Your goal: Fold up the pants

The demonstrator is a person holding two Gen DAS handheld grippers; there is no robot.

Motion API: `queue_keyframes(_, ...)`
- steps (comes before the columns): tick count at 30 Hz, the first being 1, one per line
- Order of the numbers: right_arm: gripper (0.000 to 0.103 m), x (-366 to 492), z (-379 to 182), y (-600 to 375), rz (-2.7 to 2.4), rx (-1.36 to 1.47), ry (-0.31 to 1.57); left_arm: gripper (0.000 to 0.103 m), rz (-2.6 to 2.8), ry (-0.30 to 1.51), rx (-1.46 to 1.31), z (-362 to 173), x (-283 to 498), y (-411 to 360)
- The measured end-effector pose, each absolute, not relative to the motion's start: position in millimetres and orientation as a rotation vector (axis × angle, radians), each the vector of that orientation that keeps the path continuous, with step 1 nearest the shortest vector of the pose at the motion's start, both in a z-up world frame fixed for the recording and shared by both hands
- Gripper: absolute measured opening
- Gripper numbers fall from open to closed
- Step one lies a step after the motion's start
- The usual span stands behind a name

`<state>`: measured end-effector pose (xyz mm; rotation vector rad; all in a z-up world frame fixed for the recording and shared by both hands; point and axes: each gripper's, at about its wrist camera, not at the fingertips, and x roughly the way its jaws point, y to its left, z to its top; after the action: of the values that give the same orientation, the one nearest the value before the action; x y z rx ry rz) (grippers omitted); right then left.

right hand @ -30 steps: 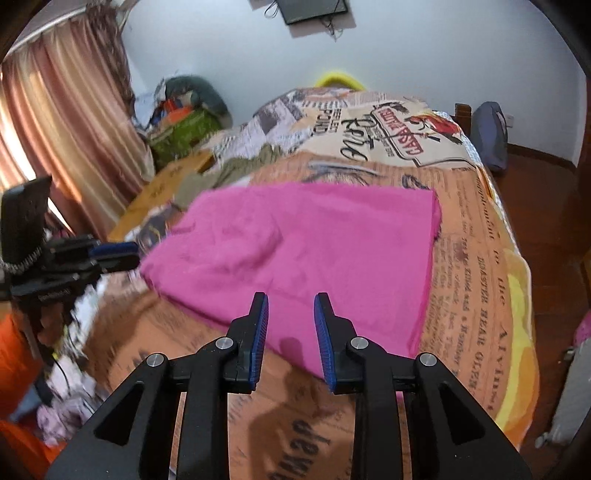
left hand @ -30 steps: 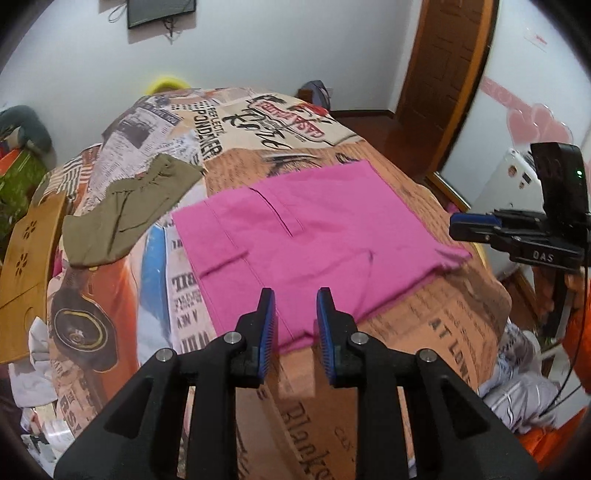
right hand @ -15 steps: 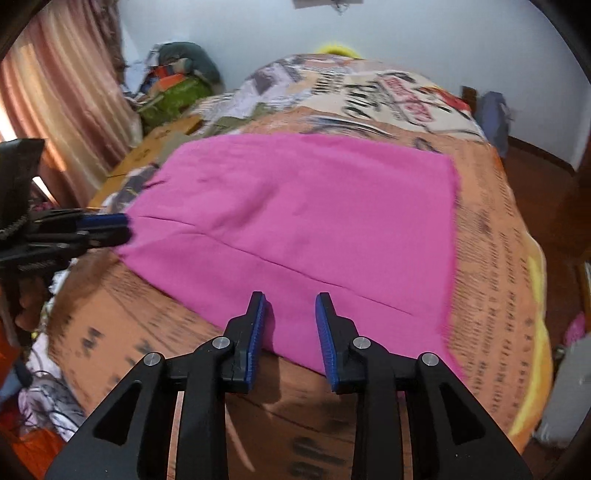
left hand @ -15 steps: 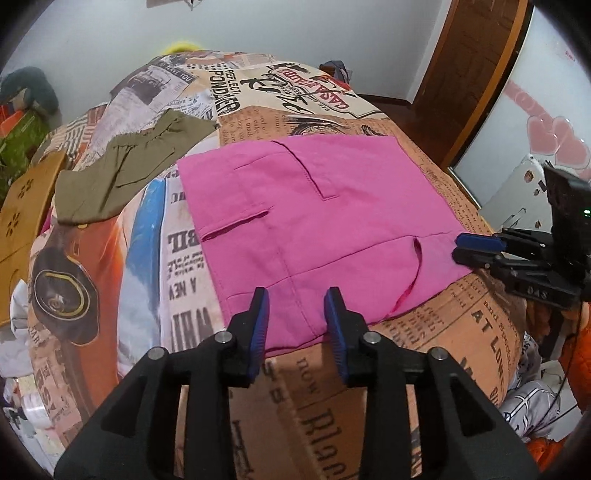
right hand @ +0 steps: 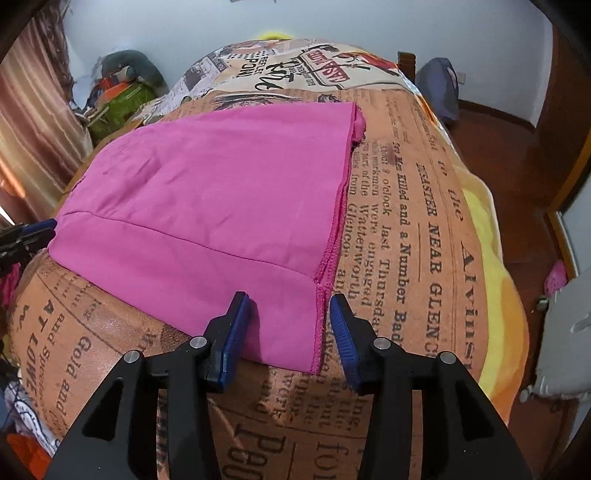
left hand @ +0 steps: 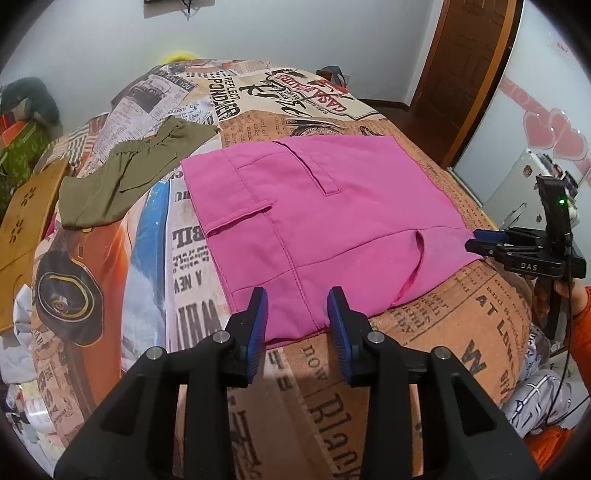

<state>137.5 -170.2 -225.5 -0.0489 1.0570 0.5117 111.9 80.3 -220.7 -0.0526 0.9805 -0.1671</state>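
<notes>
Nearest, the left gripper (left hand: pixel 297 321) is hovering with its jaws spread apart and grasping nothing, its blue pads (left hand: pixel 257 321) straddling the near edge of the pink pants (left hand: pixel 317 206); likewise the right gripper (right hand: pixel 288 325) is standing released and empty, its fingers bracketing the near corner of the same garment where the stitched hem (right hand: pixel 328 266) is running away along the right side. The pink pants are lying folded and flat on the newspaper-print bedspread (left hand: pixel 461 325), occupying the near half of the bed; the back pocket (left hand: pixel 240 221) and a pocket slit are facing upward in the left wrist view. Seen from the left camera, the right gripper is sitting at the garment's right corner; whether it is touching the cloth cannot be told. Beyond and to the left, an olive garment (left hand: pixel 125 177) is lying crumpled on the bedspread, just beside the pants' far left corner. Farther still, a wooden door (left hand: pixel 469 74) and a white wall (left hand: pixel 295 29) are closing the scene.
</notes>
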Motion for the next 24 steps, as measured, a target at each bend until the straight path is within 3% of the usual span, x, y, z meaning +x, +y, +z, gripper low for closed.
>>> queue_keyframes(14,0.041,164.1,-162.7,-166.7,0.514,-0.024,0.892,0.039,-0.013,0.896,-0.093,-160.2,151.0,131.2)
queue_keyframes(24,0.041,222.9,-159.7,-148.5,0.484,-0.044,0.837,0.039,0.002,0.946,-0.169,-183.3,236.9,159.4)
